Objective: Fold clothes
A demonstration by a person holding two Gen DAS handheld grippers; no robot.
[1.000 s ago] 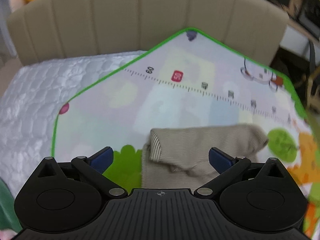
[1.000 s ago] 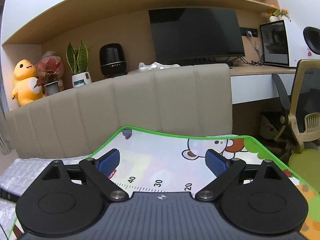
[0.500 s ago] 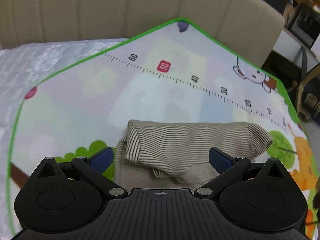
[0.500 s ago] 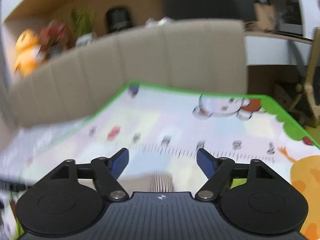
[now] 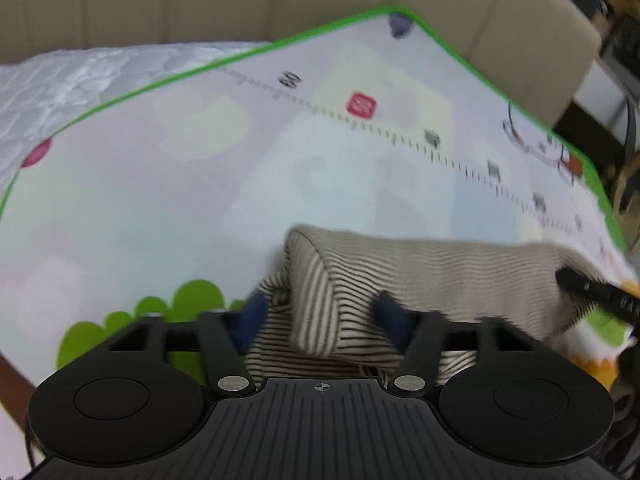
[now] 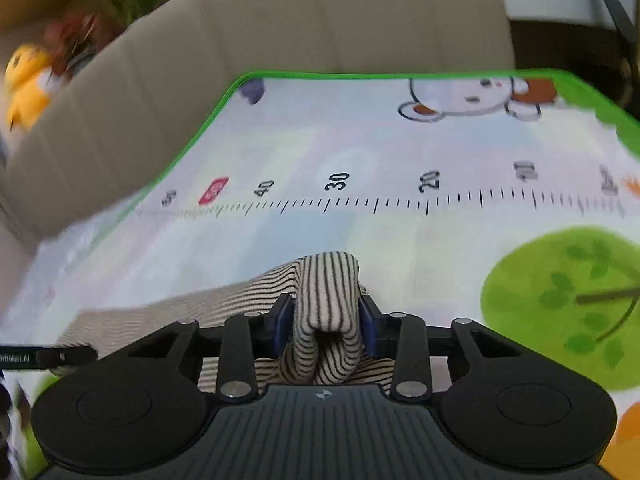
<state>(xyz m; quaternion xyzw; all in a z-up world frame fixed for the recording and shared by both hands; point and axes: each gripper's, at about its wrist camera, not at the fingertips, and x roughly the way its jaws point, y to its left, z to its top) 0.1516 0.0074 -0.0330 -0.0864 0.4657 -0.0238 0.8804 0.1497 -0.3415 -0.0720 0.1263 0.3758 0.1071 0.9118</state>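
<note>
The right gripper (image 6: 326, 326) is clenched on a bunched fold of the striped garment (image 5: 420, 272), its blue pads (image 6: 282, 322) pressing the cloth from both sides. The left gripper (image 5: 320, 316) stands with its jaws apart, a raised fold of the same garment between them; whether its pads touch the cloth cannot be told through the blur. The garment lies doubled over on the play mat (image 5: 200, 184), on the near side of the mat's printed ruler (image 6: 360, 204).

The right grip holds several layers at once, so a lift may drag the whole bundle instead of one edge. If the left jaws close on a thick ridge, the fold could come out skewed. The mat rests on a slippery quilt (image 5: 80, 80) and might slide under a pull.
</note>
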